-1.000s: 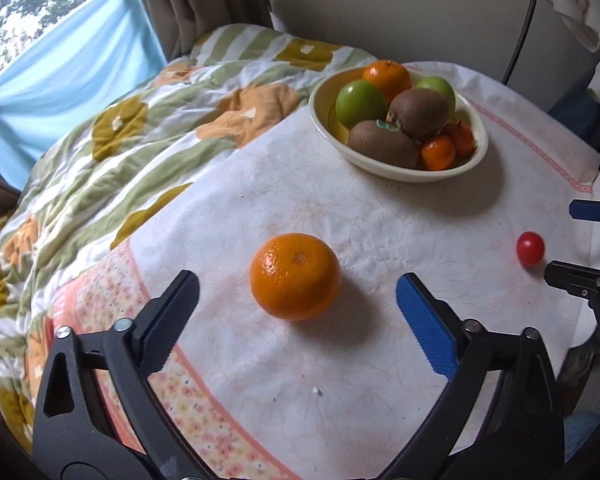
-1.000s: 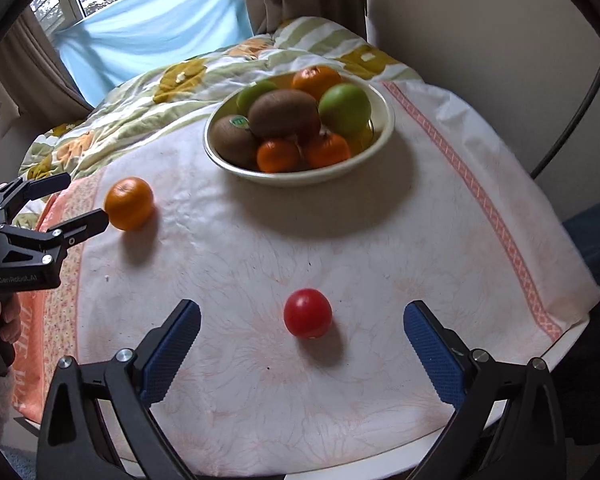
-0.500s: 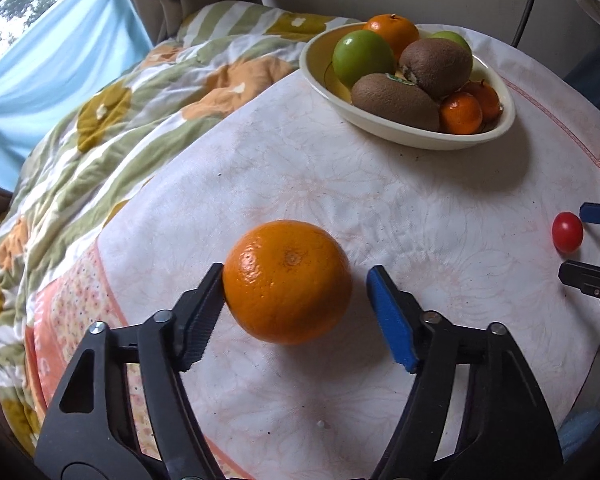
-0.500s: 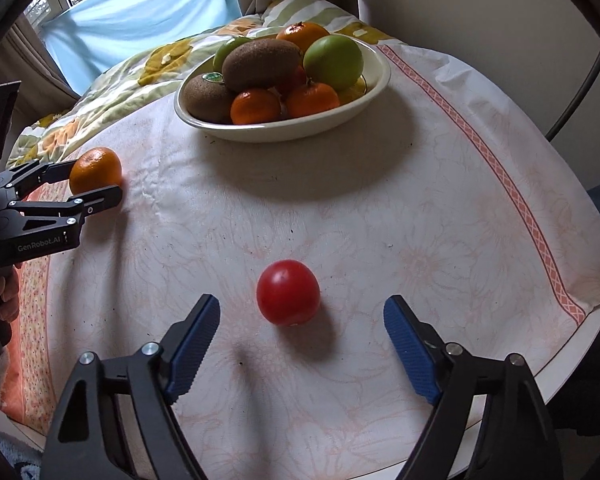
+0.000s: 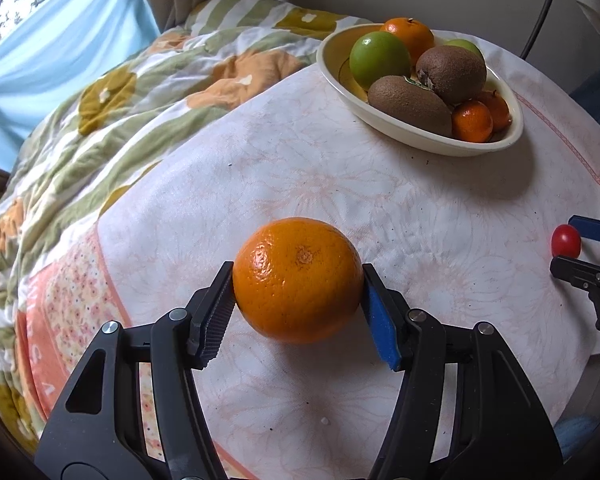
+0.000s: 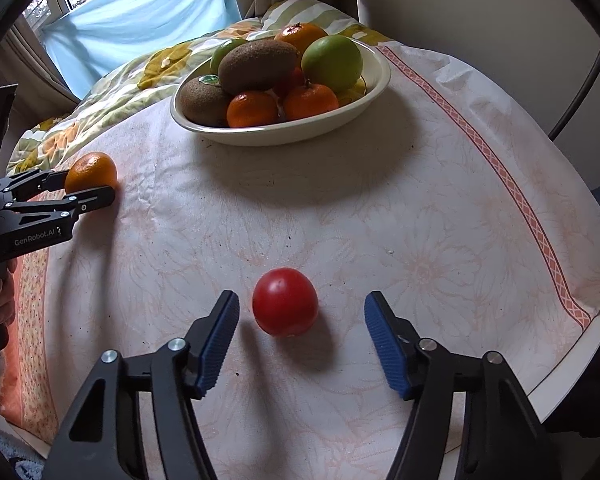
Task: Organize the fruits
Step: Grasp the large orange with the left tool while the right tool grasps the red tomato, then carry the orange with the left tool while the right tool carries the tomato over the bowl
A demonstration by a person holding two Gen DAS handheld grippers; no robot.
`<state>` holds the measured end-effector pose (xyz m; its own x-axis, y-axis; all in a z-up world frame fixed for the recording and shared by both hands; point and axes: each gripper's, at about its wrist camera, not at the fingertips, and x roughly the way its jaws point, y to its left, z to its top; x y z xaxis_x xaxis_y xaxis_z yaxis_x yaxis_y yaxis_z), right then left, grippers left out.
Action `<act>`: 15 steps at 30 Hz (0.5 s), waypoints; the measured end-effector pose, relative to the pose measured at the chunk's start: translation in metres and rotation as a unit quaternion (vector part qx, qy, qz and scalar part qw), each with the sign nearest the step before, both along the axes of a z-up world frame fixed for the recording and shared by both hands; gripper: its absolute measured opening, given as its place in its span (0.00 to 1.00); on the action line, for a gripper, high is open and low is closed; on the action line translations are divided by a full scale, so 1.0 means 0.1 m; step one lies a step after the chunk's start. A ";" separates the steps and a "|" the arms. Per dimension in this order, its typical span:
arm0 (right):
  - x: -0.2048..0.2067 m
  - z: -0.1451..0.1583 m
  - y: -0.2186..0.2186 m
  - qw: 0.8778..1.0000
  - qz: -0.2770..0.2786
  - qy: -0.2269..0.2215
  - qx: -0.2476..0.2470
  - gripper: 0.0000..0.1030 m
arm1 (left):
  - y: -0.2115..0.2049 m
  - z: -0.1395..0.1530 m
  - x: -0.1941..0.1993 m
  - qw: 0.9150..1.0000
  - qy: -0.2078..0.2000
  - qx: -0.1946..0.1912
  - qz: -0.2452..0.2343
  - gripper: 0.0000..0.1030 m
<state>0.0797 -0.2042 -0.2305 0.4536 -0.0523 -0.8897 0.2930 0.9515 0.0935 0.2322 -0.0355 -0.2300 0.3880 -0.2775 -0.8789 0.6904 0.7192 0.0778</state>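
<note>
The orange (image 5: 298,280) was round, glossy and finely pitted, with a small navel dimple on top. It sat on the cloth (image 5: 380,208) in front of the bowl (image 5: 420,142) and to its left, well apart from it. The left gripper (image 5: 298,292) had just been closing, and its ribbed pads (image 5: 216,320) pressed both sides of the orange.

The tomato (image 6: 285,302) was small, smooth and red, with a soft sheen. It lay on the cloth in front of the bowl, to the right of the orange and well apart from both. The right gripper (image 6: 300,328) had just been closing too; the tomato lay between its blue ribbed pads (image 6: 384,344), with a gap on either side, the left pad the nearer one.

The bowl was shallow, oval and cream-glazed, heaped with two fuzzy brown kiwis (image 6: 258,66), green apples (image 6: 332,63) and small mandarins (image 6: 252,109).

The cloth was white, wrinkled, faintly printed with pale flowers and edged with an orange patterned band. Behind the bowl and to its left lay a puffy quilt (image 5: 140,92) in green stripes with orange and mustard flowers.
</note>
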 end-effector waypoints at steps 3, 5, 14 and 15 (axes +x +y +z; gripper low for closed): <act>0.02 0.00 0.03 1.000 0.005 -0.001 -0.002 0.54 | 0.01 0.00 -0.04 1.000 0.002 0.000 0.001 0.62; 0.04 0.00 0.05 1.000 0.009 -0.001 -0.007 0.50 | 0.01 0.01 -0.06 1.000 0.003 0.001 0.001 0.62; 0.07 0.01 0.07 1.000 0.022 -0.003 -0.018 0.28 | 0.05 0.03 -0.15 1.000 0.010 -0.002 0.012 0.62; 0.07 0.01 0.07 1.000 0.024 -0.003 -0.016 0.28 | 0.05 0.04 -0.16 1.000 0.010 -0.003 0.012 0.62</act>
<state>0.0865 -0.1976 -0.2295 0.4618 -0.0595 -0.8850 0.2467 0.9670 0.0637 0.2161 -0.0308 -0.2261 0.3780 -0.2731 -0.8846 0.6738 0.7364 0.0607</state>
